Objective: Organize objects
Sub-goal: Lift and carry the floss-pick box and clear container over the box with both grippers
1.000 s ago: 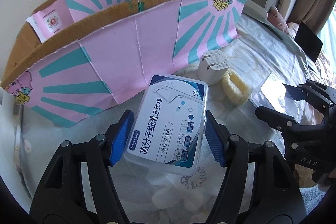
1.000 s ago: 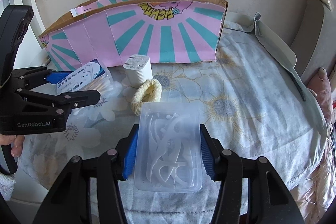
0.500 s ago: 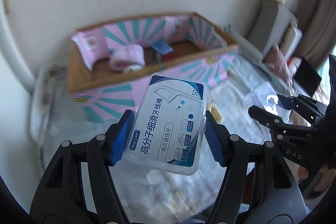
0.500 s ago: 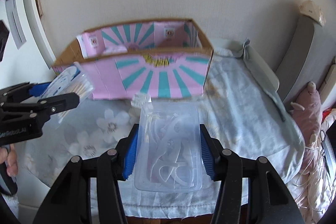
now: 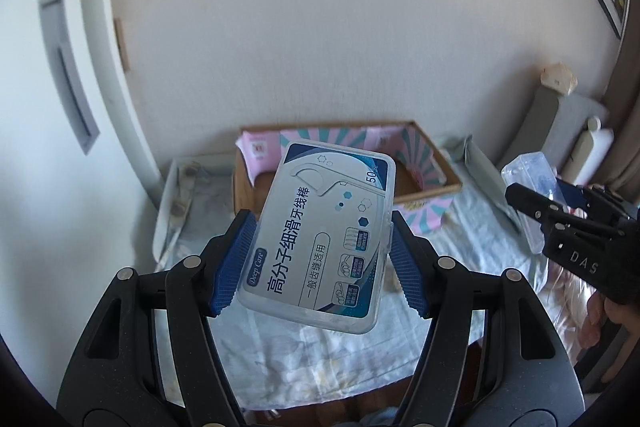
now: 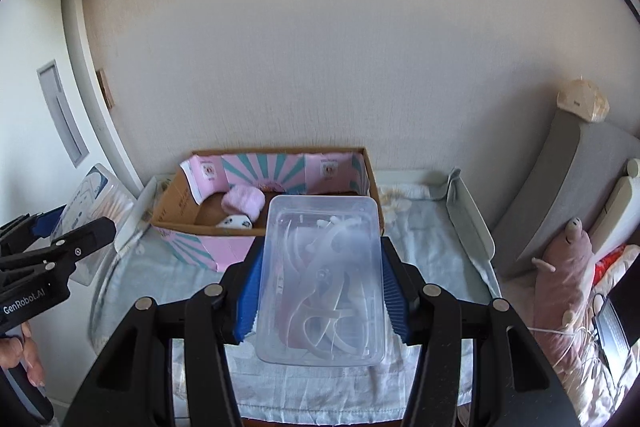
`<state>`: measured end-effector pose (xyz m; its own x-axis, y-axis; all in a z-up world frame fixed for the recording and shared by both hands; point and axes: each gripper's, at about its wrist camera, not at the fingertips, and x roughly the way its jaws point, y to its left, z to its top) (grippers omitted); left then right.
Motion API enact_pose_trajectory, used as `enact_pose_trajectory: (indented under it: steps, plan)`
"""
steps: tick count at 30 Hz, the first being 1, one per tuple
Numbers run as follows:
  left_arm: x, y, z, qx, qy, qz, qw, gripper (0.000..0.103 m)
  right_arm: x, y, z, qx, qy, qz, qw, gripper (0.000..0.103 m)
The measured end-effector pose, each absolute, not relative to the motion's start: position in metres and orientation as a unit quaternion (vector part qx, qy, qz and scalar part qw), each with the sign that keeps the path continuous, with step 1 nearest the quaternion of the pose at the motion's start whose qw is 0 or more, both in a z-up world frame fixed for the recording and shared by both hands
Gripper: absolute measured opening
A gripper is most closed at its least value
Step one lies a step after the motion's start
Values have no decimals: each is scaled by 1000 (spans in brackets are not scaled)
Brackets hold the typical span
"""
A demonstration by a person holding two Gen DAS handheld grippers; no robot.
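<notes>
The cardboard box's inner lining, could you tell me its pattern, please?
Pink with teal sunburst stripes, clearest in the right wrist view.

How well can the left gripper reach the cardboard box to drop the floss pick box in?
Probably yes: the left gripper holds the floss pick box above the table, and the cardboard box is open-topped with nothing between.

A plain cream wall (image 6: 320, 47) rises behind a floral-clothed table (image 6: 420, 251), with a grey sofa (image 6: 568, 187) alongside.
</notes>
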<state>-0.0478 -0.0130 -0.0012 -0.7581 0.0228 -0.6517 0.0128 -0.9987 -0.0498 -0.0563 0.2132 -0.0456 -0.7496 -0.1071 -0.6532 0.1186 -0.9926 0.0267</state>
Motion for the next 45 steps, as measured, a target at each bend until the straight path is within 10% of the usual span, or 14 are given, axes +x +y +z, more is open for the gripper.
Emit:
enact_pose_trajectory:
  steps: [45]
  plan:
    - [-220,-58,-47,-429,-98,895,-68,63,-255,199,-84,414,73,-895,152,49]
